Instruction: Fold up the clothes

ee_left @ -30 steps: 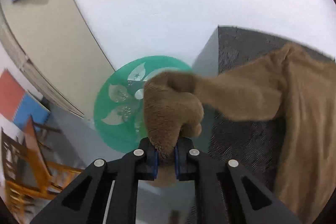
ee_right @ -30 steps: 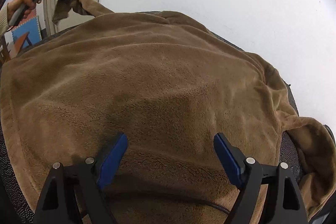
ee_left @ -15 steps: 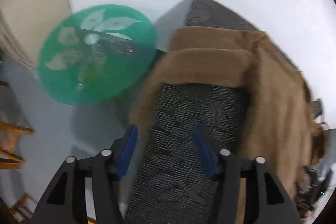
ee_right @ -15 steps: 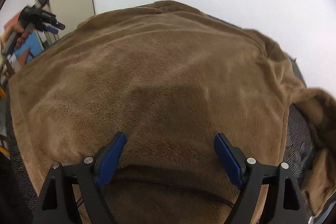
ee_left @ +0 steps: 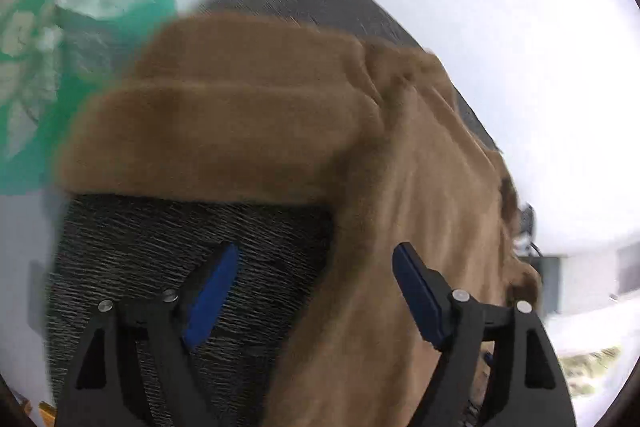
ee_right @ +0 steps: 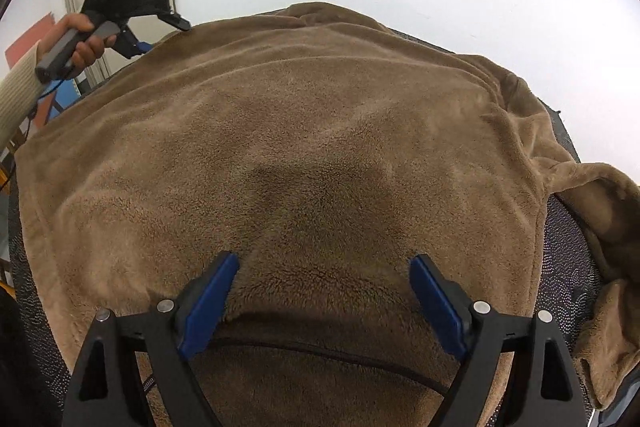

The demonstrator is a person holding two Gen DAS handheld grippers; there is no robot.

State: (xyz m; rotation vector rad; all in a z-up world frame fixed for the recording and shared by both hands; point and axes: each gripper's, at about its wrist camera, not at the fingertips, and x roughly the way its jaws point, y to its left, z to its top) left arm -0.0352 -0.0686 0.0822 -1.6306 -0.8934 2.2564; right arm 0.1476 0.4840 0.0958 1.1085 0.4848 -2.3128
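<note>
Brown fleece garment (ee_right: 320, 155): a soft plush top, spread flat over the dark textured mat (ee_left: 168, 259); it covers most of the mat.
Right gripper (ee_right: 324, 291): nearest the hem, jaws wide apart, blue pads hovering over the fleece and clamping nothing.
Left gripper (ee_left: 312, 287): jaws have just been opening; now spread over the side edge of the garment, nothing pinched between the pads.
Left sleeve (ee_left: 216, 139): laid out sideways across the mat, away from the body.
Right sleeve (ee_right: 600, 227): bunched and drooping over the mat's edge.
Progress: early, I judge; spreading is nearly done, no fold is visible, and both sleeves and the body remain to fold.
Long axis: runs from the hem by the right gripper to the collar end at the far edge.
Green round disc (ee_left: 52, 67): beyond the mat, on the pale floor.
</note>
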